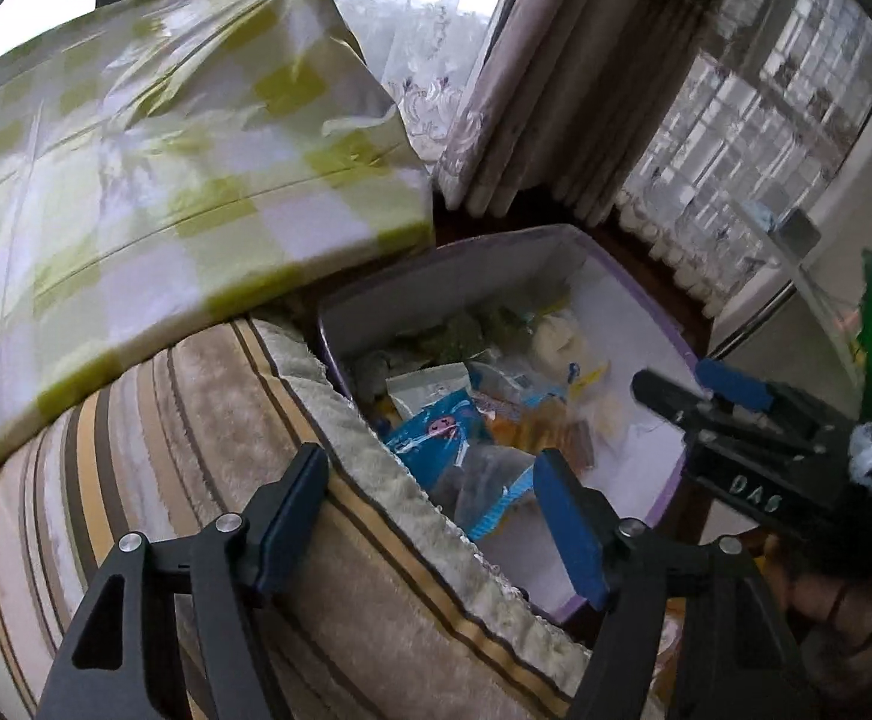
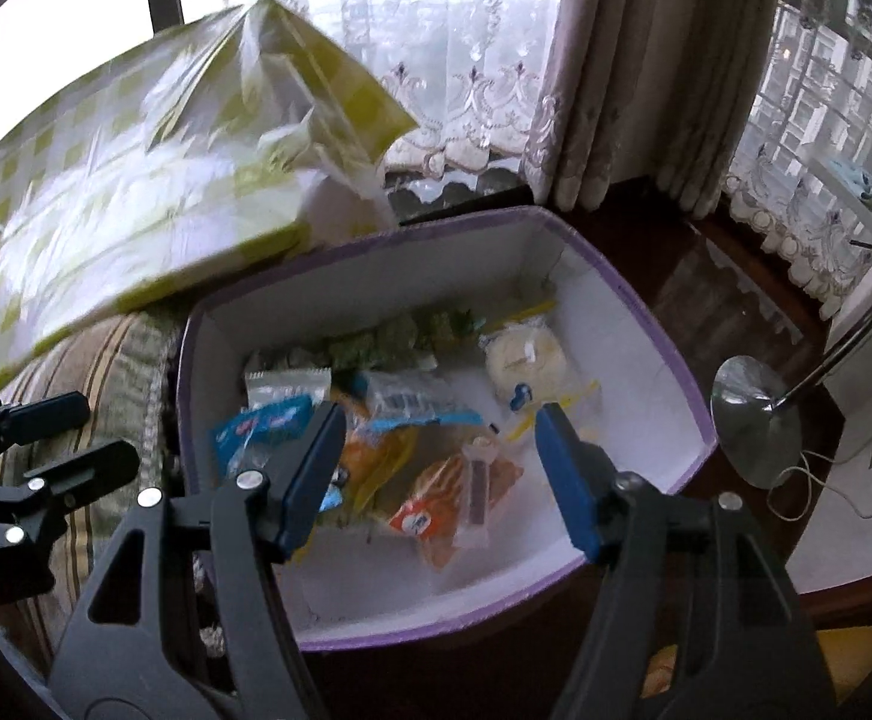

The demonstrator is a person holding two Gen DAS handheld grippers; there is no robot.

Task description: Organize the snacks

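A white box with a purple rim stands on the dark floor beside a striped cushion and holds several snack packets: a blue packet, an orange bread packet, a pale round bun and green snacks. The box also shows in the left wrist view. My right gripper is open and empty above the box. My left gripper is open and empty over the cushion's edge and the box's near corner. The right gripper shows at the right of the left wrist view.
A striped plush cushion lies left of the box, with a green-and-white checked bundle on it. Curtains and a window stand behind. A floor lamp's metal base with a cord sits right of the box.
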